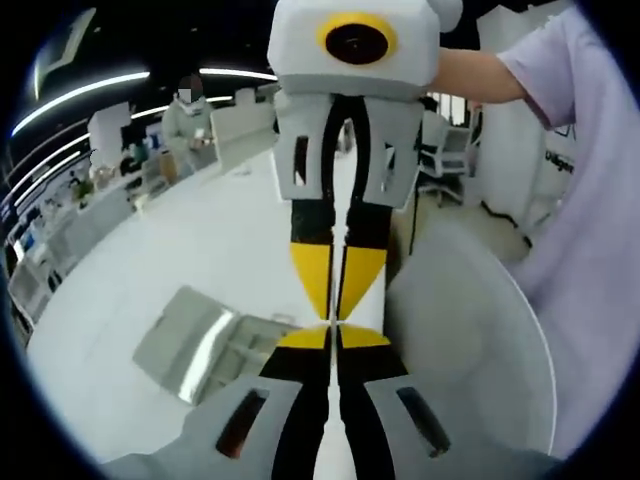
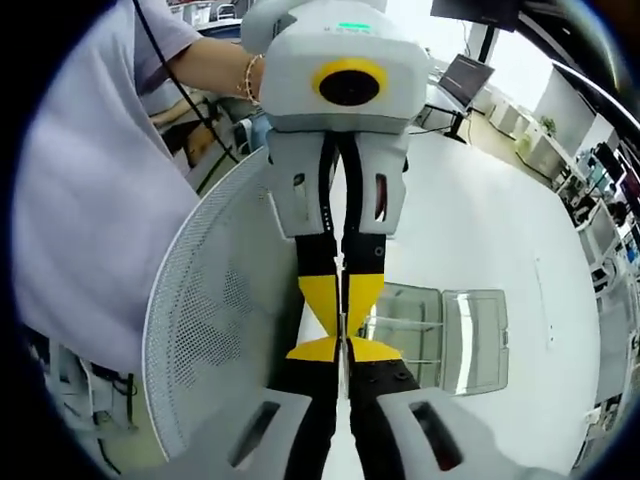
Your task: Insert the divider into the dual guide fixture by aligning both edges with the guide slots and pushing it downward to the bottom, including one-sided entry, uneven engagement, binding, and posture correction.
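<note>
Count: two grippers, four fingers, one fixture, one chair.

Your left gripper (image 1: pixel 332 335) and right gripper (image 1: pixel 333 305) meet tip to tip, nose against nose. In the right gripper view the right gripper (image 2: pixel 343 348) rises from below and the left gripper (image 2: pixel 343 325) comes down from above. Each carries two black fingers (image 1: pixel 362 340) ending in yellow, wedge-shaped tips, set on a matte white moulded body. Both pairs of fingers are pressed together at the tips, with no gap you could measure.

A pale sliver (image 2: pixel 343 333) runs along the seam where the four tips meet. Whether it is the divider seen edge-on, clamped from both ends, cannot be told.

The fixture (image 1: pixel 210 345) lies flat on the counter (image 1: pixel 200 230), left of your left fingers and apart from them. In the right gripper view the fixture (image 2: pixel 440 335) sits just right of the right fingers. It is clear, glossy plastic, rectangular, with straight internal ribs that split it into panels and throw bright reflections.

The counter (image 2: pixel 480 220) is smooth, white and plain.

The chair (image 2: pixel 200 320) stands left of the right fingers. It has a white curved back, perforated with fine round holes.

A lilac sleeve (image 2: pixel 90 200) and a wrist with a thin bracelet (image 2: pixel 248 75) are behind the left gripper.
</note>
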A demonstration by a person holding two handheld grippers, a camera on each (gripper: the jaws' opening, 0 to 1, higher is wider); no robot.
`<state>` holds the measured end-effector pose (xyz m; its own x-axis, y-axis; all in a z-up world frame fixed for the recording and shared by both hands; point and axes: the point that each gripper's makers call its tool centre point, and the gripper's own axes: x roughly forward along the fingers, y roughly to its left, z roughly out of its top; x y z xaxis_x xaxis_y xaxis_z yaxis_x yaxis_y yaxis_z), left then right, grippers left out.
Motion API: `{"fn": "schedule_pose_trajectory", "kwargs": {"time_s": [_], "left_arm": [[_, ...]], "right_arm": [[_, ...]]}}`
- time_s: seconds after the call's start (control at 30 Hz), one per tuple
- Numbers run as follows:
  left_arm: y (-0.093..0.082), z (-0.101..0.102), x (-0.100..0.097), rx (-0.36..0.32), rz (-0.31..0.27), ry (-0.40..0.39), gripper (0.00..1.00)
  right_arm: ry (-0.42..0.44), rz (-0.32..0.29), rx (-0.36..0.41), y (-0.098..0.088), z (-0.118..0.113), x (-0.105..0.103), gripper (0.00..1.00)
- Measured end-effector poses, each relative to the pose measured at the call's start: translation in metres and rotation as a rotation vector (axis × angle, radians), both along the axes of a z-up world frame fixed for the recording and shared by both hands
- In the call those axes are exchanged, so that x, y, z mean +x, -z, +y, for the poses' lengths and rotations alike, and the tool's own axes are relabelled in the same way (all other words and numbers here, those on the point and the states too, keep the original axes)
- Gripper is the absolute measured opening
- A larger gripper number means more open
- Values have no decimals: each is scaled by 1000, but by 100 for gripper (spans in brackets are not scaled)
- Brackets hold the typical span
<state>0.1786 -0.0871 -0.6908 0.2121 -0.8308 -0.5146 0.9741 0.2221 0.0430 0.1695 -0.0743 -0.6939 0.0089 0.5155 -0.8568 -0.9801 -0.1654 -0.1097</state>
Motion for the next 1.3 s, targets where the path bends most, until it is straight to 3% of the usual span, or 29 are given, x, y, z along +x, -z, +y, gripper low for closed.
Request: {"fn": "schedule_pose_trajectory", "kwargs": {"time_s": [0.27, 0.43, 0.8, 1.1, 1.3], "left_arm": [[4, 4, -4, 12, -2, -8, 0], [5, 10, 1, 0, -9, -71, 1], [-4, 29, 4, -53, -18, -200, 13], [0, 57, -11, -42, 38, -287, 37], [-8, 74, -20, -77, 59, -348, 40]], "right_arm": [[-1, 53, -16, 5, 4, -2, 0], [6, 70, -12, 5, 10, 0, 0], [-5, 40, -3, -1, 20, 9, 0], [44, 43, -26, 4, 14, 22, 0], [90, 50, -42, 10, 8, 33, 0]]}}
